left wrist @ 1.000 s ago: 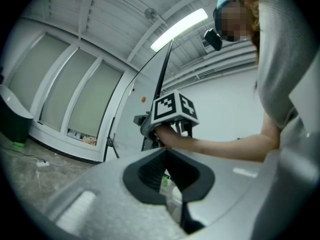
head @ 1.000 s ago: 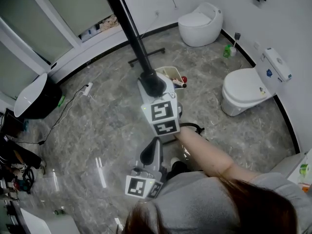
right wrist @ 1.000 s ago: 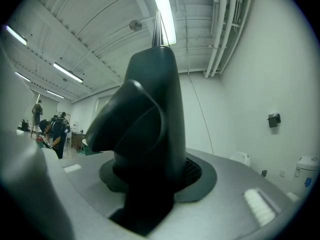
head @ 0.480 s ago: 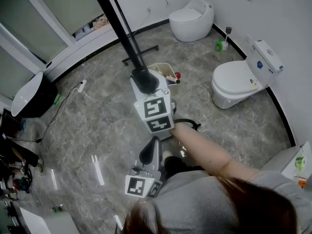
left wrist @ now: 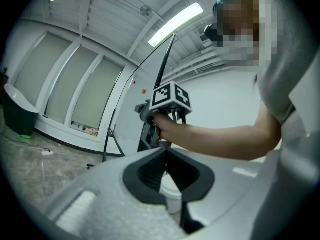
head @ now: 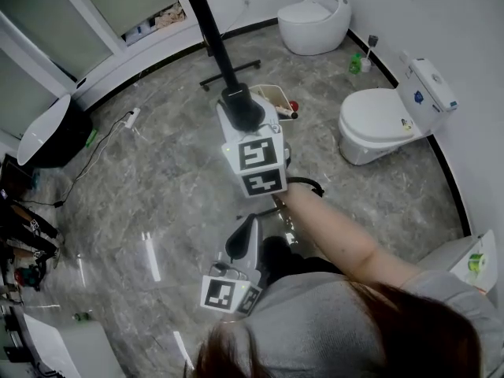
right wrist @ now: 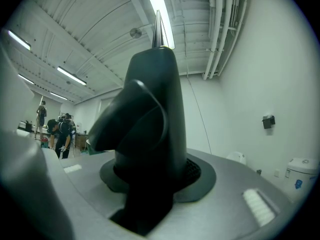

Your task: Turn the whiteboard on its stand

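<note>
Black whiteboard edge (head: 206, 24) clamped in right hand-held gripper (head: 241, 110).

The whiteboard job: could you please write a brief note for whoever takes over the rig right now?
Right gripper: shut on the dark edge of the whiteboard.
Left gripper: shut, empty, held low near the body.
The whiteboard is on its stand on the floor, seen edge-on in the head view.
Done: grip taken.
Left: swing the board round, then let go. How far it is already turned cannot be told.
</note>
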